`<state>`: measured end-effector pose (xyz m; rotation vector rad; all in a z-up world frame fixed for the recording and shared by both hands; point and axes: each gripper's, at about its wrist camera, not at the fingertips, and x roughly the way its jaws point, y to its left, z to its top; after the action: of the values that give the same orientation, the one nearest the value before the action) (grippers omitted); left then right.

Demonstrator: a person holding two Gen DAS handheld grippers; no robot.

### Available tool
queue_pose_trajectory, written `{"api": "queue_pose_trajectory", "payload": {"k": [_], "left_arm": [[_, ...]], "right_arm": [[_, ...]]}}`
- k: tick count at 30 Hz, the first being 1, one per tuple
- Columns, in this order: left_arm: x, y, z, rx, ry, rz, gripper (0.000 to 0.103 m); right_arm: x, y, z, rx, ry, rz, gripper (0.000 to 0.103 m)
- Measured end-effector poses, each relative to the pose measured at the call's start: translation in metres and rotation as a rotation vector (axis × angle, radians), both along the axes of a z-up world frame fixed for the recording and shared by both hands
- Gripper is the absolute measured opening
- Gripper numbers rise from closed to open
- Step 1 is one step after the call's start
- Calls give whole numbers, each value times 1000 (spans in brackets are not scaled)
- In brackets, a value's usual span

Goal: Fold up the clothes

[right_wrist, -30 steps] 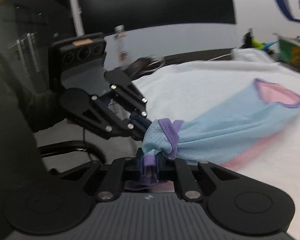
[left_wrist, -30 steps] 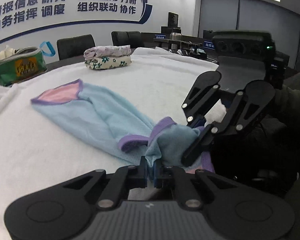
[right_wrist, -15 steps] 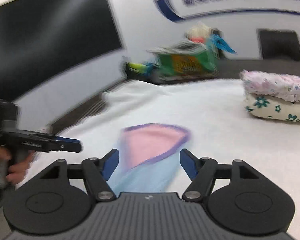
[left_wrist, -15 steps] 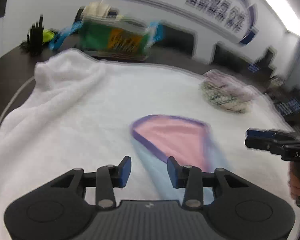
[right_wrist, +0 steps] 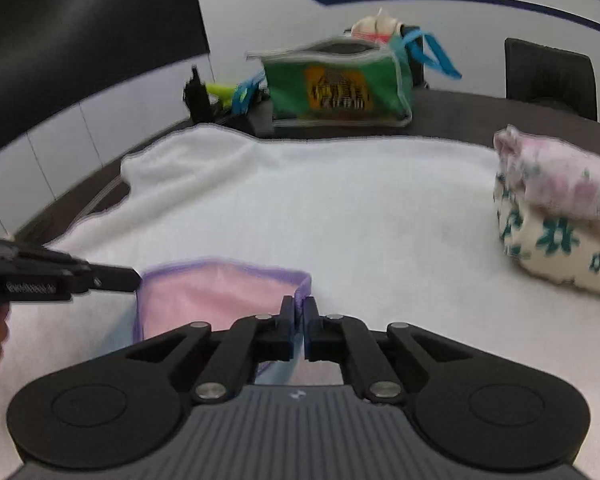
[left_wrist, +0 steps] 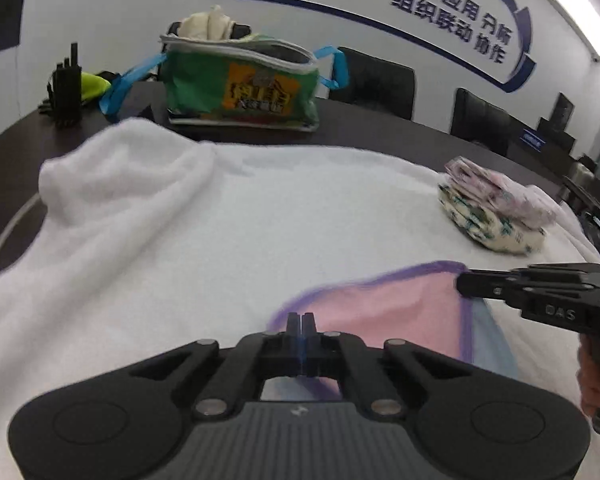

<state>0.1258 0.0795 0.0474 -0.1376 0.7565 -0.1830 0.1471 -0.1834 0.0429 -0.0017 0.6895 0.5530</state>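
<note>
Both grippers pinch the garment's purple-trimmed hem

The left gripper [left_wrist: 301,322] and right gripper [right_wrist: 299,312] have jaws pressed shut on opposite corners of the pink-and-blue garment [left_wrist: 384,312], lying at 6 o'clock on the white towel [left_wrist: 220,220] covering the desk.

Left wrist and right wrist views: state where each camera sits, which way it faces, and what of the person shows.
Left wrist: sits on the left gripper, faces across the white towel to the green bag; right gripper and a hand show at right.
Right wrist: sits on the right gripper, faces likewise; left gripper enters at left.
Shared: pink garment, pinched at both corners; folded clothes.
</note>
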Motion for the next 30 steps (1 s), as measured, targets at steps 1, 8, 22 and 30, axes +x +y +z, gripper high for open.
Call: {"api": "queue_pose_trajectory", "payload": {"k": [1,8,22,30], "left_arm": [[9,0,3,6,1,9,0],[67,-2,20,46,11,57,0],[16,17,-18,-35,71,-14,37],[21,0,-28,31,20,31,0]], "right_arm": [[5,1,4,6,-8,-7,3],[50,28,11,-98,-50,-23,3],[72,-11,-10,-14,87,-22,41],[70,4,-28,-7,95,41,12]]}}
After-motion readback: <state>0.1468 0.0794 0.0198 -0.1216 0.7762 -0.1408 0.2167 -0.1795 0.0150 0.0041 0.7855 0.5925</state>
